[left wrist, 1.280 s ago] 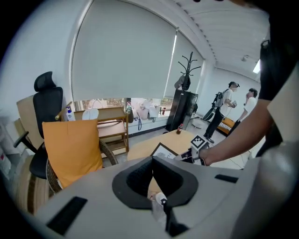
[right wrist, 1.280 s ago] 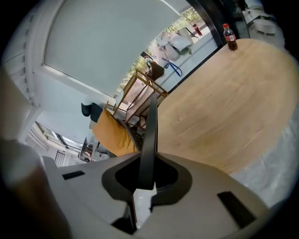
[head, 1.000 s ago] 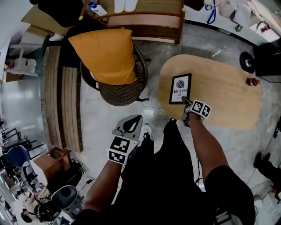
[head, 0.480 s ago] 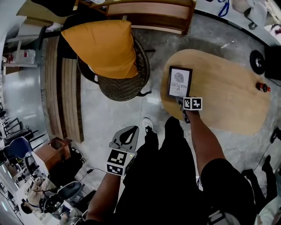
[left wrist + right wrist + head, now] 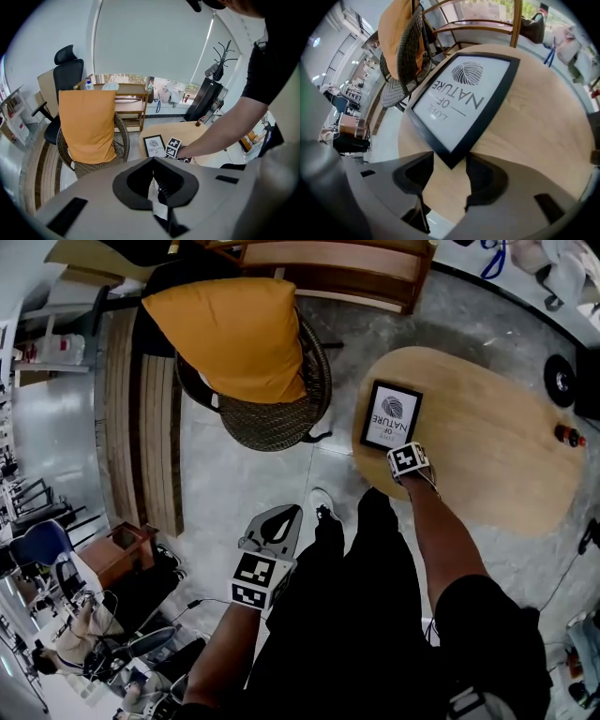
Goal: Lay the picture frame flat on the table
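The black picture frame (image 5: 391,416) with its white "Love of Nature" print lies face up and flat on the oval wooden table (image 5: 487,456), near the table's left end. My right gripper (image 5: 401,454) points steeply down at the frame's near corner. In the right gripper view the frame (image 5: 464,101) fills the middle, and its corner sits between the open jaws of the right gripper (image 5: 449,161) without touching the pads. Those jaws have just opened wide, then eased in slightly. My left gripper (image 5: 286,517) hangs low beside my leg, away from the table, its tips together and empty.
A wicker chair with an orange cushion (image 5: 248,343) stands left of the table. A small dark bottle (image 5: 565,435) sits at the table's right end. A wooden shelf unit (image 5: 328,268) is behind. My black-clad legs fill the space below the table edge.
The right gripper has sunk and rolled at the frame's near corner, and its jaws have come apart off the frame. The left gripper dropped slightly.
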Demonstrator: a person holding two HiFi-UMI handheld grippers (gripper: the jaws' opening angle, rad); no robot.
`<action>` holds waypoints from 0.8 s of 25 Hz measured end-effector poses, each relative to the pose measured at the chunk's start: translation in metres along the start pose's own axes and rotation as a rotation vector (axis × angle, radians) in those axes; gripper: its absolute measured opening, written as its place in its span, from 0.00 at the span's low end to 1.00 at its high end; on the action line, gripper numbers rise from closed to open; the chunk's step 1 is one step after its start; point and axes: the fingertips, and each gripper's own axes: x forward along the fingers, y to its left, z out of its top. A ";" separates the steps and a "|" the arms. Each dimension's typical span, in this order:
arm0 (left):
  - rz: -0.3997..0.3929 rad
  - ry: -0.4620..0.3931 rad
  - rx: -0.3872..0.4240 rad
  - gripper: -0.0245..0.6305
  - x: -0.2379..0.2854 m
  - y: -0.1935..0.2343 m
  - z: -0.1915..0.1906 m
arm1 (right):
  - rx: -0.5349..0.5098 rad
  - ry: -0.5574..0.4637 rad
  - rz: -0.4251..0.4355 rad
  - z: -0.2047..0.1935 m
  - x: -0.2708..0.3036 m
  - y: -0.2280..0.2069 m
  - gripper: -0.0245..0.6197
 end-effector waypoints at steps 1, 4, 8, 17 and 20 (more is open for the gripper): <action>-0.001 -0.001 0.008 0.04 -0.001 0.000 0.001 | -0.009 0.038 -0.011 -0.006 0.000 -0.001 0.35; -0.002 -0.022 0.031 0.04 -0.006 0.000 0.011 | -0.014 0.092 -0.018 -0.019 -0.003 -0.007 0.35; -0.019 -0.068 0.079 0.04 -0.014 -0.003 0.024 | 0.087 0.075 0.043 -0.037 -0.027 -0.005 0.35; -0.149 -0.168 0.201 0.04 -0.049 0.010 0.043 | 0.332 -0.311 0.164 -0.017 -0.142 0.043 0.30; -0.205 -0.187 0.253 0.04 -0.063 0.017 0.043 | 0.389 -0.529 0.175 -0.003 -0.204 0.078 0.20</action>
